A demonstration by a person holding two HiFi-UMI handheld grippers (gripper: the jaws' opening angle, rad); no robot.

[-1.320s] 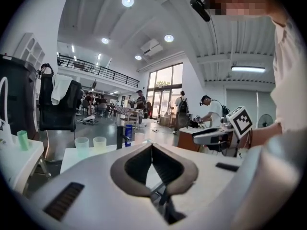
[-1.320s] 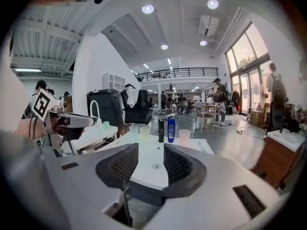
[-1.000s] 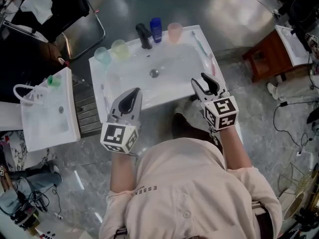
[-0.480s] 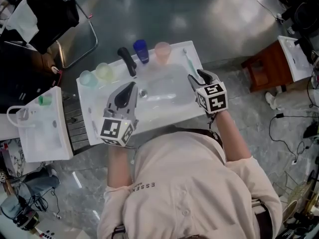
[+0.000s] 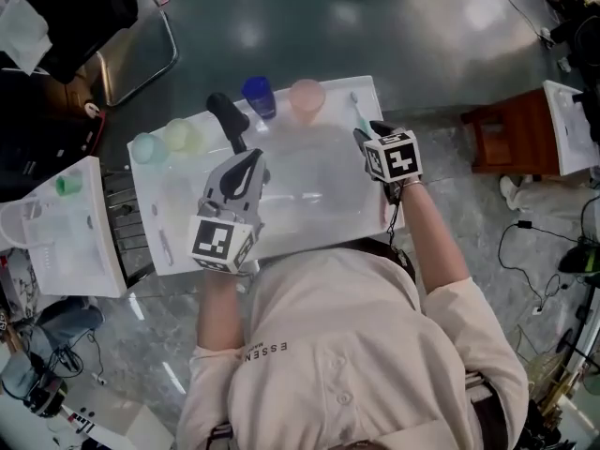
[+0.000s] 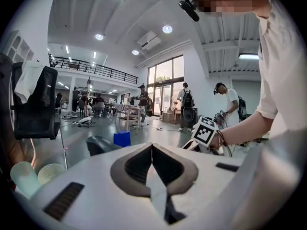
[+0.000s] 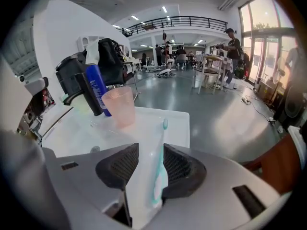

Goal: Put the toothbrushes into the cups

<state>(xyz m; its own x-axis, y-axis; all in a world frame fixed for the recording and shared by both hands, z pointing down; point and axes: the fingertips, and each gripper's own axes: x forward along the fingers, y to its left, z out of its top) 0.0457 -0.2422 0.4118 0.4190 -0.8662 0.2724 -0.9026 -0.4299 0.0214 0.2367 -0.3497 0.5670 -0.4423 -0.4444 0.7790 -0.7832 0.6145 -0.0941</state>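
Straddling with the right tool [image 7: 151, 150], jaws narrowly apart and not yet closed, the toothbrush [image 7: 160, 171] flat on the right rim of the sink [image 7: 177, 123], long axis straight ahead along the gap, pink cup [image 7: 120, 107] beyond-left, left tool [image 6: 152, 150] pressed together on nothing across the basin.

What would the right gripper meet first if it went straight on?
The right gripper would likely meet the teal toothbrush lying on the sink rim, lined up between its open jaws; the pink cup stands beyond, slightly left.
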